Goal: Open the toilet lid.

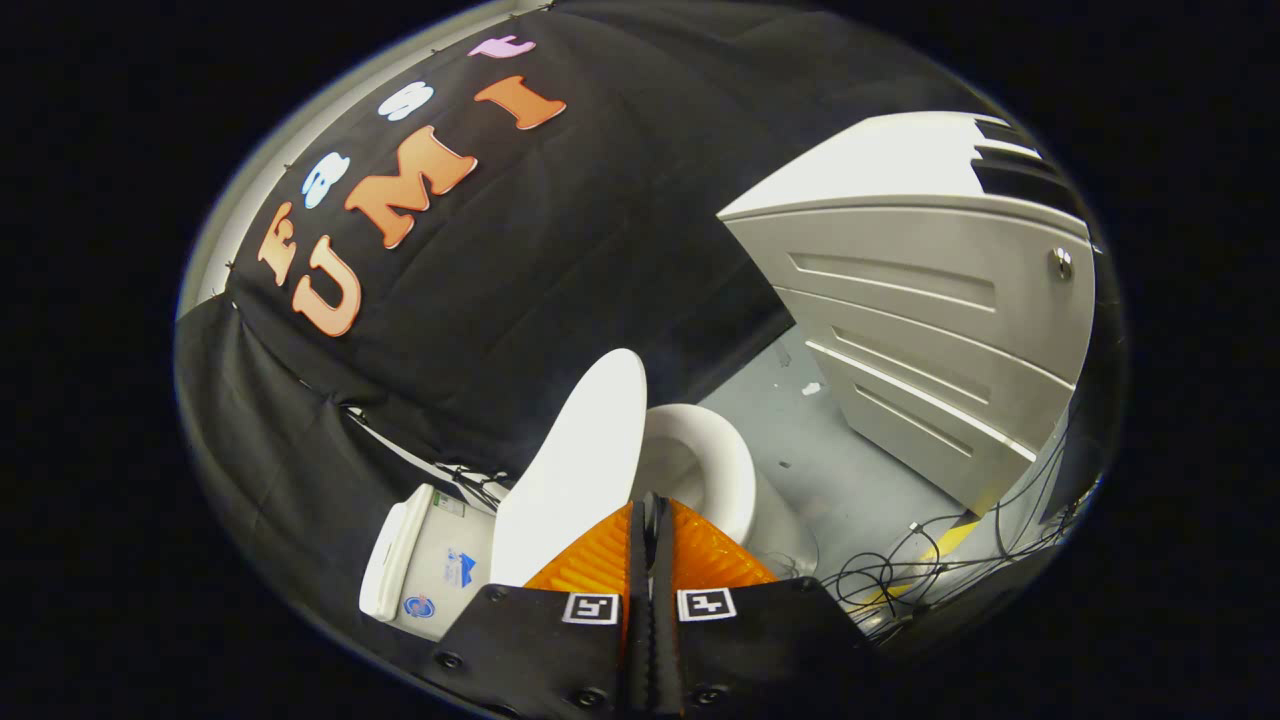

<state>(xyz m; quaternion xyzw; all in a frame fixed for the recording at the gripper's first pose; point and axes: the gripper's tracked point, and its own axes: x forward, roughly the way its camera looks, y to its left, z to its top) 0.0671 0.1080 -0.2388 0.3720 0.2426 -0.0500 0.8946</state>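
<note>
A white cabinet [930, 300] with panelled drawer fronts stands on the grey floor [840, 470], well beyond the fingers and off to one side; the toilet [700, 470] sits just ahead of the gripper [650, 515], its white seat ring and bowl open to view; the toilet lid [575, 470] is already raised, standing nearly upright beside the bowl and leaning toward the white tank [420, 565] behind it; black cables [900, 575] lie tangled on the floor near the toilet base; the gripper's 2 orange fingers [590, 560] are pressed together with nothing between them, their tips close by the lid's lower edge, though contact cannot be judged.
</note>
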